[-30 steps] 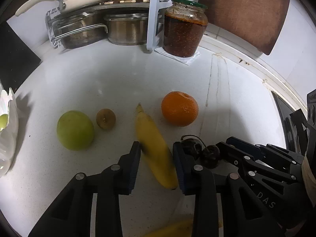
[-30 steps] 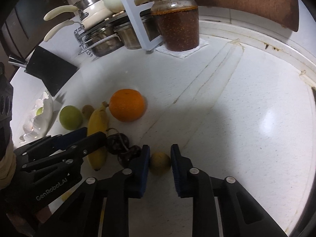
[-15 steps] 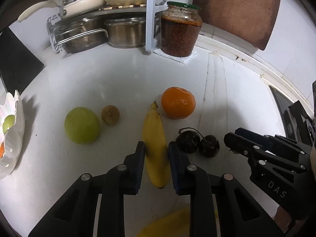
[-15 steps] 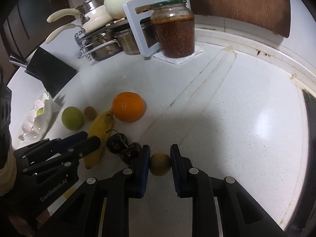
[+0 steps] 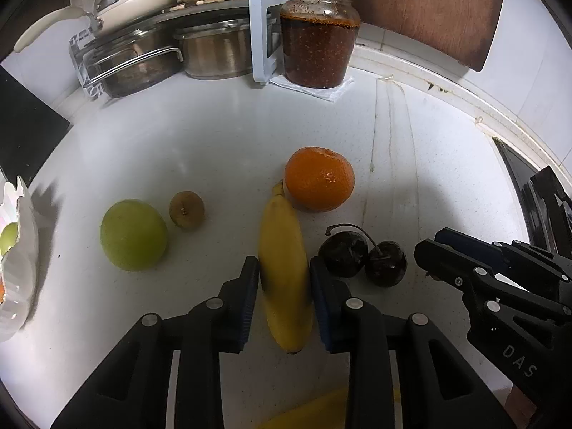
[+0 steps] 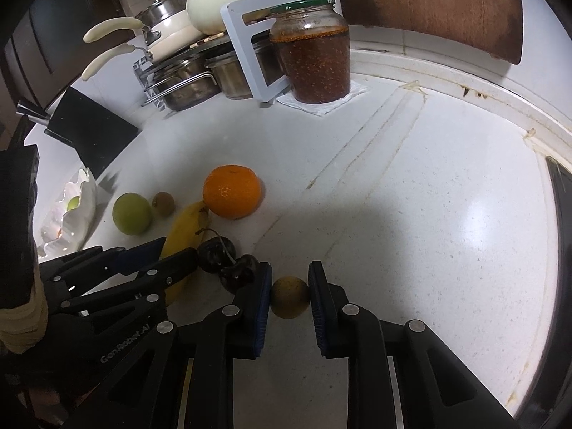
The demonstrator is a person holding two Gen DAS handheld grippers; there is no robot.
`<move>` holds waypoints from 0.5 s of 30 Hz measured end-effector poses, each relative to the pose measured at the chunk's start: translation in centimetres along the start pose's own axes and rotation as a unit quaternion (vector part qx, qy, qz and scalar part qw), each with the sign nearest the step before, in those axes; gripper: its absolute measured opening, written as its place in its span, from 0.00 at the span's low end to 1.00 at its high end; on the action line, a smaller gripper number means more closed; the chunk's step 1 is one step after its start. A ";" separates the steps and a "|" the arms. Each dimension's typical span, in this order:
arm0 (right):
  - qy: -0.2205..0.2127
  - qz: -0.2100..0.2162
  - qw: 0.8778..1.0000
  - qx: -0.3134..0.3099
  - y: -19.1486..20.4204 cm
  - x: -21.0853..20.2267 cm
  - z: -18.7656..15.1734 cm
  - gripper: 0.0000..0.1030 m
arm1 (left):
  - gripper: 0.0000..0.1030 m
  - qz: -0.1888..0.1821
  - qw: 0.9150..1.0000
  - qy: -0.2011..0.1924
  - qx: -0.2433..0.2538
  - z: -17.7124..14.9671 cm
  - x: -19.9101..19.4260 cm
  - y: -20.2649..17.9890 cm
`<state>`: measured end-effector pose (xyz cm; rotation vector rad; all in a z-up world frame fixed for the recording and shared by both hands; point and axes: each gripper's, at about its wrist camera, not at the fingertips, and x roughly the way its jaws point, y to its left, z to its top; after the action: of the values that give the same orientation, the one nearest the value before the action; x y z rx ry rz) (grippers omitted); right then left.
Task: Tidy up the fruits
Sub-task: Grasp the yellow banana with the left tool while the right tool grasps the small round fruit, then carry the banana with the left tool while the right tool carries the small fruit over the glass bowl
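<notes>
Left jaws [image 5: 284, 279] astride banana [image 5: 284, 268]; banana's underside hidden.

The table [image 5: 214, 150] is white with fine grey speckles. On it lie a yellow banana [image 5: 284, 268], a bright orange [image 5: 319, 178], a pale green apple [image 5: 133, 235], a dull brown small fruit [image 5: 186, 210] and two near-black cherries [image 5: 361, 255]. The jar [image 5: 319, 39] at upper centre holds red-brown seeded contents under a green lid. Both claws are black with blue pads.

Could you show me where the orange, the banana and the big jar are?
orange [image 5: 319, 178], left wrist view, middle of its peel.
banana [image 5: 282, 246], left wrist view, its body between the fingers.
jar [image 6: 310, 60], right wrist view, middle of the glass.
</notes>
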<state>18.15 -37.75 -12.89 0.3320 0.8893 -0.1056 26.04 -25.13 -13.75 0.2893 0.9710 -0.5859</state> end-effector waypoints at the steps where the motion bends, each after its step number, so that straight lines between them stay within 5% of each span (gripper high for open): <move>1: 0.000 0.000 1.000 0.000 0.0 0.0 0.0 0.22 | 0.28 0.000 1.000 -0.003 0.002 -0.1 0.0 0.0; 15: -0.028 -0.001 1.000 -0.008 0.9 -2.1 0.1 0.22 | 0.27 0.002 0.998 -0.055 -0.016 -0.9 -4.0 0.7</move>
<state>17.10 -37.00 -11.00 0.3114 0.8356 -0.1096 24.13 -22.82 -10.94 0.2279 0.8721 -0.5753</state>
